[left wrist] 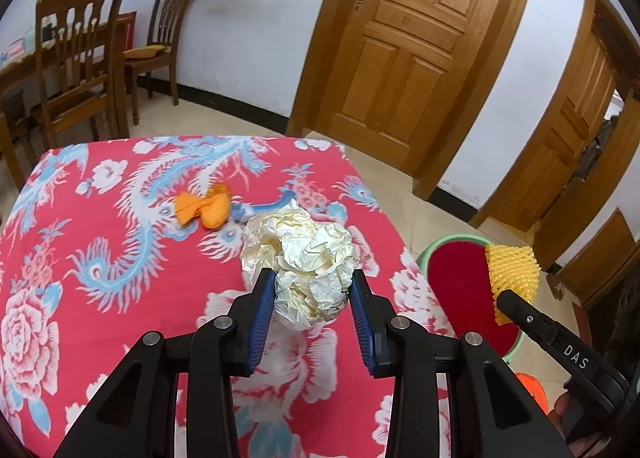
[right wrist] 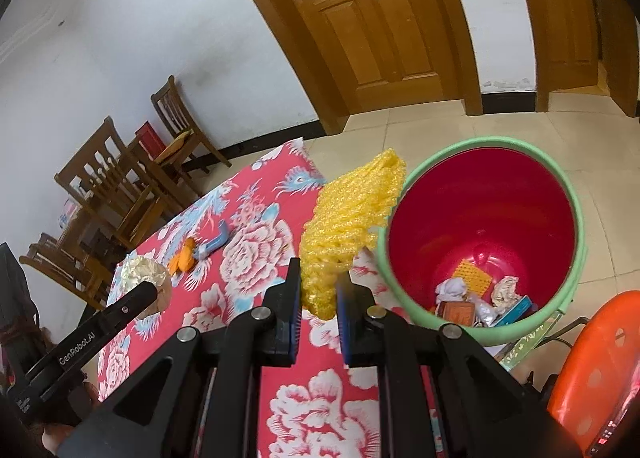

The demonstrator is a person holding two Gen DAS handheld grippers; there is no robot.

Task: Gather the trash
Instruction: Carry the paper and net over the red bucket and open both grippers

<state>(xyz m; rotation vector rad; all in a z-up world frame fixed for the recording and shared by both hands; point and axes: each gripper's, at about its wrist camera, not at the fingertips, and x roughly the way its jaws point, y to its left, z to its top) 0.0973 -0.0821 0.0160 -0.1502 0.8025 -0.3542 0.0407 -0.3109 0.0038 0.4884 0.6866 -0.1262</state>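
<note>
Your left gripper (left wrist: 314, 290) has its jaws clamped on the crumpled paper ball (left wrist: 302, 258), which bulges well beyond the pads and hangs above the flowered desk (left wrist: 80, 258). Your right gripper (right wrist: 318, 290) has its jaws pinched narrow on the lower end of the yellow foam net (right wrist: 348, 213); the rest of the net stands ahead of the jaws, and its far part overlaps the near rim of the bin (right wrist: 576, 193) in the right wrist view.

The bin sits ahead and to the right of the right jaws, off the desk edge, with several scraps already at its bottom. 2 pieces remain on the desk: an orange wrapper (left wrist: 204, 209) and a blue item (left wrist: 256, 209), both ahead and left of the left jaws.

Watch these risks:

1. The net is held only by 1 end. It is light and springy, so if you let go before it is over the bin mouth, it may catch on the rim and fall outside.
2. The paper ball is loosely crushed; a swing could let it slip from between the pads.
3. Both grippers are heading for the same opening. If you bring them in together, the left one may knock the right or the net.
4. An orange stool (right wrist: 596, 370) stands right of the right jaws; a wide swing could clip it.
</note>
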